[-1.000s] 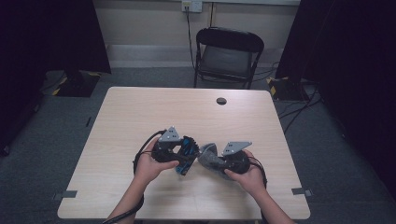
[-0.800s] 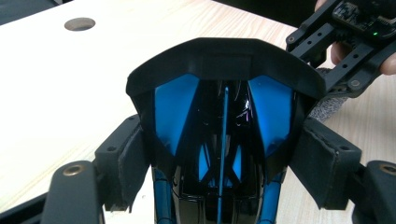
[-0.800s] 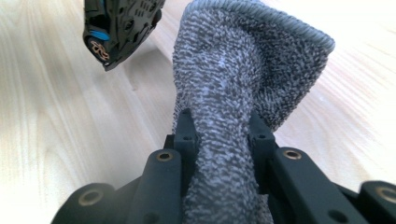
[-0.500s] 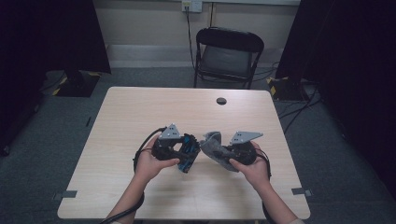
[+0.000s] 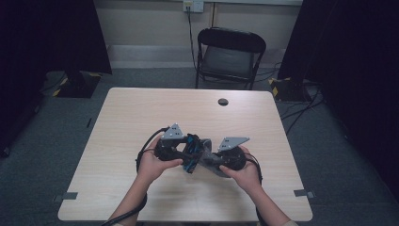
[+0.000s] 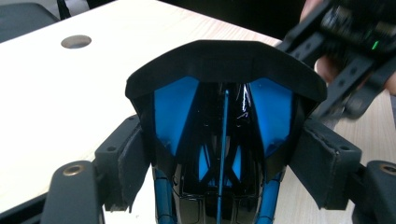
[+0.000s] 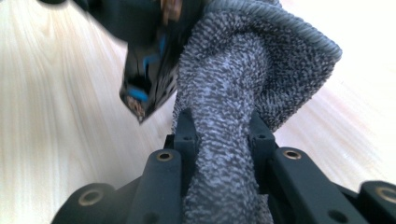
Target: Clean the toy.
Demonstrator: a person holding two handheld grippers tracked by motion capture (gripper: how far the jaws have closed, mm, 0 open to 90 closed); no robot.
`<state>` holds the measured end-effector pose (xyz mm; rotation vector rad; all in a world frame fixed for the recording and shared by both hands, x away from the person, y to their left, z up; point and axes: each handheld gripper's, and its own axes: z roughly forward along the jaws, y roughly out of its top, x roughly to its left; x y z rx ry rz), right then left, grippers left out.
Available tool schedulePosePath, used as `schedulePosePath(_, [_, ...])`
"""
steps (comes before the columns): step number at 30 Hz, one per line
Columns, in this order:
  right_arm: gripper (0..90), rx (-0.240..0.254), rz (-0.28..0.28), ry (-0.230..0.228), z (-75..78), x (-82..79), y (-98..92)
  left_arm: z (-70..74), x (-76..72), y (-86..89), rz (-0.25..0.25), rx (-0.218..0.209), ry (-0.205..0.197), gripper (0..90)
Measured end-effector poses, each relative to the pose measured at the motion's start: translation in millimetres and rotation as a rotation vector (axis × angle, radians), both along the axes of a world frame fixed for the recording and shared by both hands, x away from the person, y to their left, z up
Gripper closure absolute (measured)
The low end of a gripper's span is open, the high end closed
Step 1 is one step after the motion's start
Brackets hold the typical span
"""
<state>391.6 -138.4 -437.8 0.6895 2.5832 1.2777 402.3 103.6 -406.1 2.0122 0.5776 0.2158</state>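
Two items held: glossy black-and-blue visor (image 6: 224,116) clamped in left gripper (image 6: 219,158) jaws; nubby grey cloth (image 7: 233,93) pinched by right gripper (image 7: 222,140).

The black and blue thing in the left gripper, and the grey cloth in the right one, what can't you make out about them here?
- Black and blue object: left gripper view, its lower end cut off by the bottom edge; what it is stays unclear.
- Same object, right gripper view: blurred.
- Grey cloth: right gripper view, cropped by the top and bottom edges.
- High view: the hands hide whether cloth touches object.

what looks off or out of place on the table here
Nothing stands out. The left gripper clamps a black-and-blue glossy object, the right gripper pinches a bunched grey cloth against it, above the table.
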Motion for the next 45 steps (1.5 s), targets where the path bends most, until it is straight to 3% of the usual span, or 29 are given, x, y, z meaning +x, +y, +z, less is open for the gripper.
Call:
schedulePosePath(8, [72.1, -0.058, 0.035, 0.016, -15.5, -5.8, 9.3, 6.3, -0.2, -1.6, 0.003, -0.012, -0.009, 25.4])
schedulePosePath(14, [72.1, -0.076, 0.025, 0.01, -15.9, -5.9, 4.9, 6.5, -0.4, 0.4, 0.005, -0.016, -0.009, 25.4])
schedulePosePath(22, [72.1, 0.059, -0.069, -0.042, 25.0, 6.1, -25.0, 3.0, -0.5, 3.7, 0.014, -0.014, -0.009, 25.4])
schedulePosePath(24, [72.0, 0.086, -0.062, -0.046, 32.5, 6.2, -25.6, 2.3, 0.2, 3.2, 0.016, -0.014, -0.006, 25.4])
schedulePosePath(26, [72.1, 0.079, -0.047, -0.044, 34.1, 5.1, -22.0, 1.9, 0.5, 2.0, 0.017, -0.011, -0.008, 25.4])
schedulePosePath(32, [72.1, 0.041, 0.005, -0.035, 20.5, -3.5, -5.0, -0.3, 1.3, 1.2, 0.022, -0.001, -0.001, 25.4])
schedulePosePath(37, [72.1, 0.003, 0.02, -0.013, 8.7, -5.0, -1.0, -0.9, 1.2, 2.1, 0.025, -0.006, 0.001, 25.4])
schedulePosePath(45, [72.1, -0.016, 0.029, 0.016, -4.8, -6.7, 4.7, 3.4, 0.4, -1.5, 0.018, -0.016, -0.007, 25.4])
